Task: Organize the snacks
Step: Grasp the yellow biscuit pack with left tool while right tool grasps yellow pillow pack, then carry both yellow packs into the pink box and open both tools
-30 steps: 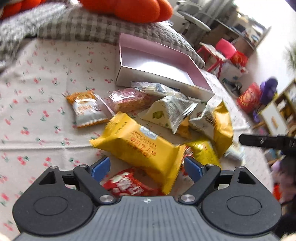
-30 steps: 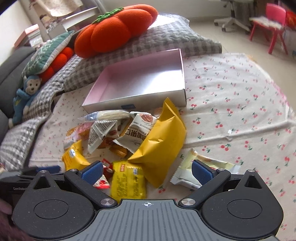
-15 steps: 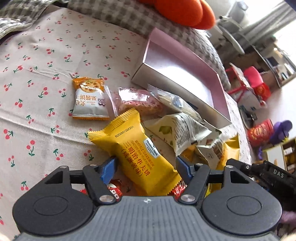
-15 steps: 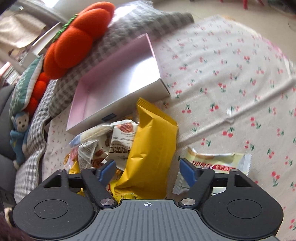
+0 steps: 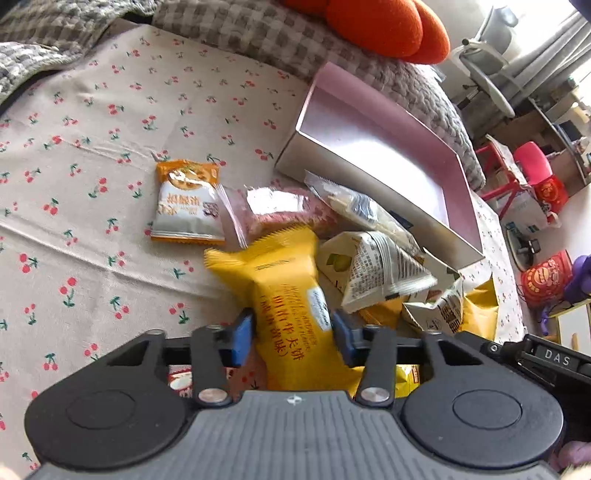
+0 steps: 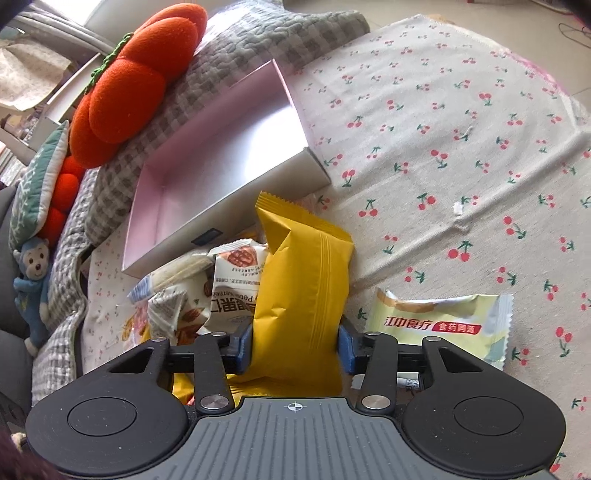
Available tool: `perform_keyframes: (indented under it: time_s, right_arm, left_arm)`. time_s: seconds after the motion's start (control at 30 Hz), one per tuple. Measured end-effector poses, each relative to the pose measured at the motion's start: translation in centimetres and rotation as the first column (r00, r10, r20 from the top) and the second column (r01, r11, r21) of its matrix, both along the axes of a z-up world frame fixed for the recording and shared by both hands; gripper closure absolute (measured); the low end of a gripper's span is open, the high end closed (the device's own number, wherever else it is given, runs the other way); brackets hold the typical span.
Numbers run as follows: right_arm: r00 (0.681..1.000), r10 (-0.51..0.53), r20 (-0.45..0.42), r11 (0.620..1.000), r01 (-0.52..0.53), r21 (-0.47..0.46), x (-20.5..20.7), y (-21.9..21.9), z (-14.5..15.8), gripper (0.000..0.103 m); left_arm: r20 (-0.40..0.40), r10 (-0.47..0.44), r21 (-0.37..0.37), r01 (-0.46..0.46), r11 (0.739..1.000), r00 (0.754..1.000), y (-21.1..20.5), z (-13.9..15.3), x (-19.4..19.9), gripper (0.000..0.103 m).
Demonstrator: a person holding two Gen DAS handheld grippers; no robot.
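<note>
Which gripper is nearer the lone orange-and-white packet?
Left gripper, closing on a printed yellow packet, sits beside the orange-and-white packet; the right gripper, closing on a plain yellow packet, is across the pile.

Cloth (image 6: pixel 461 122): cream, printed with red cherries on green stems; box (image 6: pixel 221 147): pink inside, silver outside; blanket (image 5: pixel 258 33): grey-and-white check; cushion (image 6: pixel 136 81): orange, green stalk; held packets (image 5: pixel 291 306) (image 6: pixel 303 295): yellow, the left one with red lettering; biscuit pack (image 5: pixel 186 203): orange and white; gripper pads (image 6: pixel 243 345): blue.
</note>
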State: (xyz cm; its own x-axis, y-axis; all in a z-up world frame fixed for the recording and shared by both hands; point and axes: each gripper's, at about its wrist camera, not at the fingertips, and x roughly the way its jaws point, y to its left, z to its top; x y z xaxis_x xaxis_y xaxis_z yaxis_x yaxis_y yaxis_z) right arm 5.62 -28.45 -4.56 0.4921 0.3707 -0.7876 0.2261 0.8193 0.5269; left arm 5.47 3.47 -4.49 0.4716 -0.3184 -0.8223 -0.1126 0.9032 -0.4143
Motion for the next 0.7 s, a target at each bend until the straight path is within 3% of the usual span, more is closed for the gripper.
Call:
perform_keyframes:
  time_s: [0.3, 0.7]
  right_arm:
    - [1.000, 0.007, 0.028, 1.000, -0.008, 0.007, -0.5, -0.2, 1.2, 0.061]
    - [0.996, 0.006, 0.088, 0.997, -0.012, 0.070, -0.9, -0.8, 3.6, 0.061]
  left_arm:
    - [-0.002, 0.003, -0.014, -0.003, 1.000, 1.000, 0.3, 0.8, -0.4, 0.068]
    - [0.089, -0.042, -0.020, 0.044, 0.999, 0.995, 0.4, 3.7, -1.9, 0.069]
